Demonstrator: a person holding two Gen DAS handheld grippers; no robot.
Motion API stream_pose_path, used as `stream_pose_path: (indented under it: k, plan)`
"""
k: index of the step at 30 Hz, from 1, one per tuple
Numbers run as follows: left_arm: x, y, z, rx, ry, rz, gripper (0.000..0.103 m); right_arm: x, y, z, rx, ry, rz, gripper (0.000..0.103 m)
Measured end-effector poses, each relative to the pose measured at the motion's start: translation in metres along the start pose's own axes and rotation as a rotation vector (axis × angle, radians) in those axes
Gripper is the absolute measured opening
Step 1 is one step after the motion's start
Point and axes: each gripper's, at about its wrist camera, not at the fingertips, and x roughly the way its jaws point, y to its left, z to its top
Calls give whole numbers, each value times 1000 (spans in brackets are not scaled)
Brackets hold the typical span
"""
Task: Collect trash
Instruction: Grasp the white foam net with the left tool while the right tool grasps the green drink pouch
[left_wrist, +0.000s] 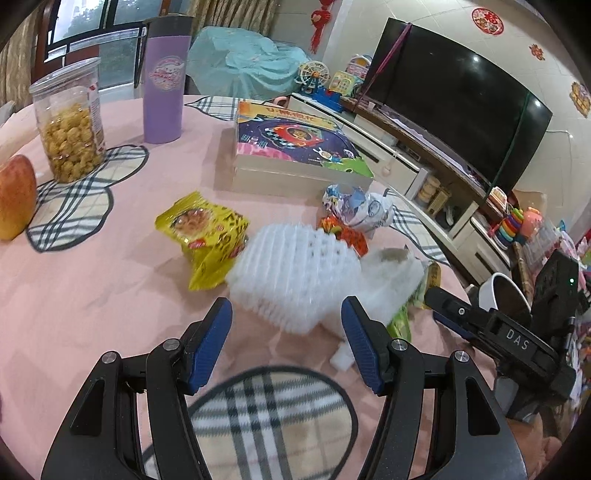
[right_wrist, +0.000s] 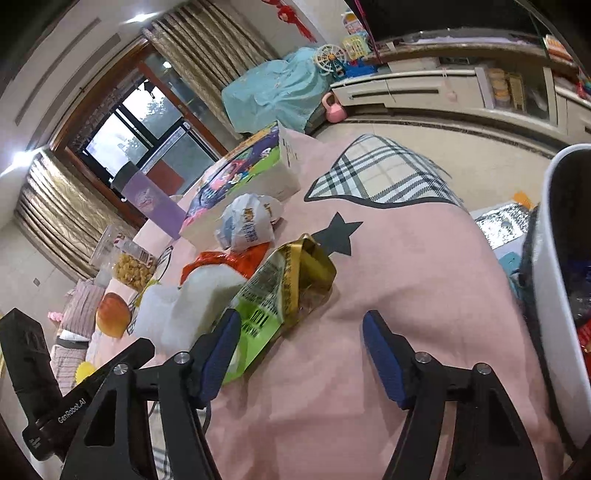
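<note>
Left wrist view, open left claw (left_wrist: 286, 325) near white foam netting (left_wrist: 291, 273), perhaps touching

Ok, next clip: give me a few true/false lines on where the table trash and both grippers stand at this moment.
1. The left gripper holds the white foam net. False: its fingers are open and the net lies ahead of them on the pink cloth.
2. The right gripper is empty. True: only cloth shows between its fingers; the green wrapper lies by one finger.
3. The yellow snack bag is already in the bin. False: it lies on the table beside the net.
4. The popcorn jar stands upright. True.
5. The purple tumbler lies on its side. False: it stands upright.
</note>
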Motion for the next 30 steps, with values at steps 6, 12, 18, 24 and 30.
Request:
stream_pose_path:
  k: [6, 12, 18, 24, 30]
  plan:
    - [12, -2, 1, 19, 15, -24, 36, 8, -5, 6, 30, 19, 49, 35]
    - [7, -6, -7, 44, 11, -25, 13, -1, -1, -1, 16, 13, 86, 9]
    - [-14, -4, -20, 29, -11, -32, 11, -25, 0, -11, 14, -5, 110, 6]
    - [-31, -5, -36, 21, -15, -51, 11, -49, 0, -28, 21, -11, 123, 3]
    - [-41, -11, -51, 25, -9, -69, 11, -71, 4, -57, 3, 6, 127, 2]
